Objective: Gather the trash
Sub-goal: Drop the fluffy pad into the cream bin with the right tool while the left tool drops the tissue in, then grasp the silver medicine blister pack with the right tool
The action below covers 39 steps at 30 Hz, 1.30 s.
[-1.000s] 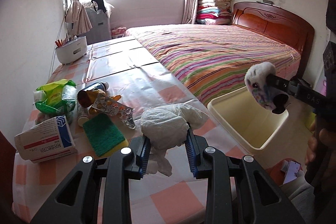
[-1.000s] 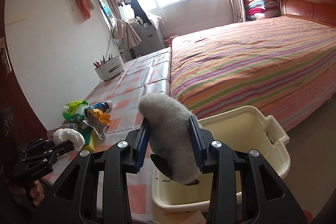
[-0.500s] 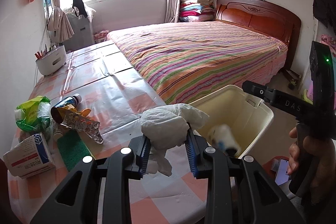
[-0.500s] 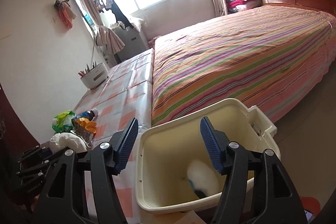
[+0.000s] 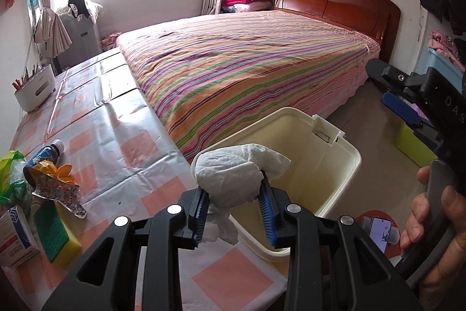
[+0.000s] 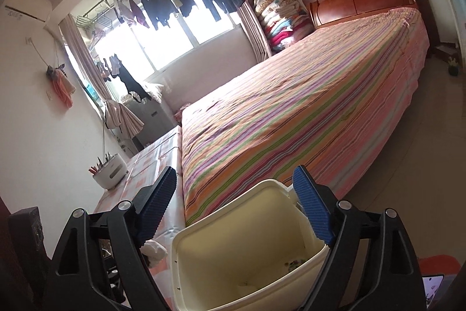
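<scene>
My left gripper [image 5: 233,194] is shut on a crumpled white tissue [image 5: 230,174], held over the near rim of the cream plastic bin [image 5: 343,147] beside the table. My right gripper [image 6: 234,177] hangs above the same bin [image 6: 221,223]; its jaws are opening and hold nothing. In the left wrist view the right gripper [image 5: 390,89] shows at the right edge, in a person's hand [image 5: 428,212]. On the table's left end lie a green bag [image 5: 8,174], a brown bottle [image 5: 43,156], a foil blister pack [image 5: 55,191], a green-and-yellow sponge [image 5: 55,235] and a medicine box [image 5: 11,235].
A pink-checked cloth covers the table [image 5: 116,136], which butts against a bed with a striped cover [image 5: 247,72]. A white pen holder [image 5: 35,89] stands at the table's far end. A phone [image 5: 378,232] lies on the floor right of the bin.
The right gripper opened and let a fluffy white ball fall into the bin, then tilted up. The left gripper carried the tissue rightward from the table to the bin's rim.
</scene>
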{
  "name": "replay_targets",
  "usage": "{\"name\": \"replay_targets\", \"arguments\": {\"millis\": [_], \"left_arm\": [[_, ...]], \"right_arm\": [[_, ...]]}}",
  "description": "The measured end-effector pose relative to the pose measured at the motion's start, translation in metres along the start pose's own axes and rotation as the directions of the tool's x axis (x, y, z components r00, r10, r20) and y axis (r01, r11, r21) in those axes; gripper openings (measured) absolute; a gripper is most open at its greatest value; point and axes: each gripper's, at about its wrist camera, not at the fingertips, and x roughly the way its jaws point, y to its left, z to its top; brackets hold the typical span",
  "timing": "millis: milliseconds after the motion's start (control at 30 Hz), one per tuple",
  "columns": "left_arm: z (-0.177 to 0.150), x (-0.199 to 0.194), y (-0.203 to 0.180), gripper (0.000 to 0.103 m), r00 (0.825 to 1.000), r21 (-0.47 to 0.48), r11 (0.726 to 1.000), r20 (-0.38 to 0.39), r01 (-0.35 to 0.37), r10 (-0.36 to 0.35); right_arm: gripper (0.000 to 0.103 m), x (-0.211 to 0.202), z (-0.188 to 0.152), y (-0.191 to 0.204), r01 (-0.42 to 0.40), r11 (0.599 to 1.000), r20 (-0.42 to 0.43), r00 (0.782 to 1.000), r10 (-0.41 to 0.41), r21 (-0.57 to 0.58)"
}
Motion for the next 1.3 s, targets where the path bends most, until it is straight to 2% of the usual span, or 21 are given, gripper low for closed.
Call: {"name": "replay_targets", "arguments": {"millis": [200,300,367,467,600,733,900,1100,1300], "left_arm": [[0.008,0.021,-0.019,0.036,0.999,0.041,0.999,-0.048,0.016,-0.014],[0.009,0.029,-0.026,0.046,0.998,0.060,0.998,-0.058,0.014,-0.010],[0.009,0.030,-0.028,0.063,0.999,0.064,0.998,-0.054,-0.001,0.005],[0.008,0.029,-0.029,0.072,0.999,0.071,0.997,-0.037,-0.026,0.029],[0.007,0.023,-0.024,0.073,0.998,0.085,0.995,-0.024,-0.053,0.056],[0.002,0.003,-0.006,0.073,0.997,0.070,0.995,0.020,-0.072,0.071],[-0.013,-0.026,0.033,0.074,0.981,0.061,0.983,0.100,-0.173,0.166],[-0.033,-0.037,0.088,0.074,0.973,-0.028,0.977,0.091,-0.211,0.213],[-0.051,-0.049,0.138,0.074,0.962,-0.116,0.960,0.070,-0.254,0.263]], "right_arm": [[0.082,-0.005,0.003,-0.003,0.001,1.000,0.031,1.000,-0.001,0.019],[0.082,-0.006,0.004,-0.002,0.003,1.000,0.042,0.999,-0.004,0.021],[0.082,-0.009,0.004,-0.004,-0.001,1.000,0.050,0.999,-0.001,0.027],[0.082,-0.009,0.004,-0.005,0.001,1.000,0.055,0.998,-0.003,0.030],[0.082,-0.007,0.003,-0.001,-0.002,1.000,0.051,0.999,0.001,0.025],[0.082,-0.004,0.000,0.010,-0.012,1.000,0.046,0.999,0.012,0.002],[0.084,0.006,-0.005,0.034,-0.038,0.998,0.024,0.999,0.039,-0.056],[0.084,0.026,-0.020,0.081,-0.111,0.984,-0.034,0.994,0.108,-0.136],[0.084,0.054,-0.048,0.137,-0.197,0.955,-0.143,0.975,0.168,-0.220]]}}
